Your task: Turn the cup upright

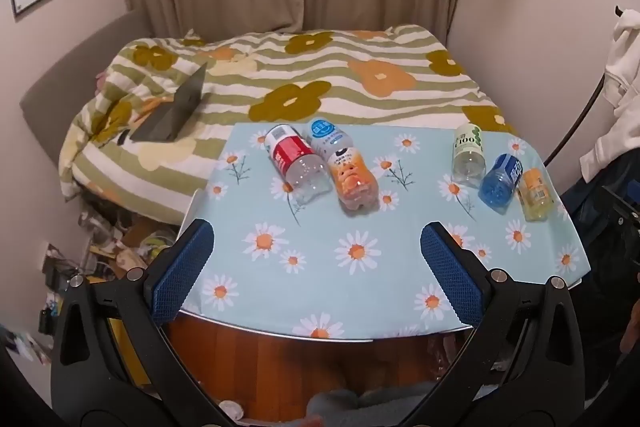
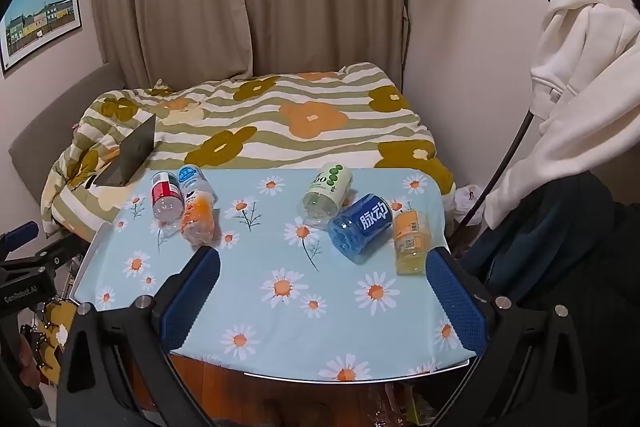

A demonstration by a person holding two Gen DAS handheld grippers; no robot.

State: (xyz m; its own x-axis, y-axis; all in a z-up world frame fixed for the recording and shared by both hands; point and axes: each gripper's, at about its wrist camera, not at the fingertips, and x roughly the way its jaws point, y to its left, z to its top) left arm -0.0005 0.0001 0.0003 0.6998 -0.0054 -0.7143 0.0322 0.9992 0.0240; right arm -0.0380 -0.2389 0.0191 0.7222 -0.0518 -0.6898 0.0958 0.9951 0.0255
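Observation:
Several cut-bottle cups lie on their sides on the daisy-print table (image 1: 360, 287). On the left lie a red-label cup (image 1: 294, 159) (image 2: 166, 195), a blue-white cup (image 1: 328, 137) (image 2: 194, 179) and an orange cup (image 1: 354, 183) (image 2: 198, 217). On the right lie a green-dot cup (image 1: 468, 153) (image 2: 328, 193), a blue cup (image 1: 502, 179) (image 2: 360, 229) and a yellow cup (image 1: 534, 193) (image 2: 412, 241). My left gripper (image 1: 316, 259) is open and empty above the table's near edge. My right gripper (image 2: 324, 279) is open and empty, just short of the blue and yellow cups.
A bed with a flowered quilt (image 1: 320, 79) lies behind the table, with an open laptop (image 1: 176, 111) on it. Clutter (image 1: 100, 247) covers the floor at the left. A white garment (image 2: 580, 87) hangs at the right. The left gripper's body (image 2: 24, 267) shows in the right wrist view.

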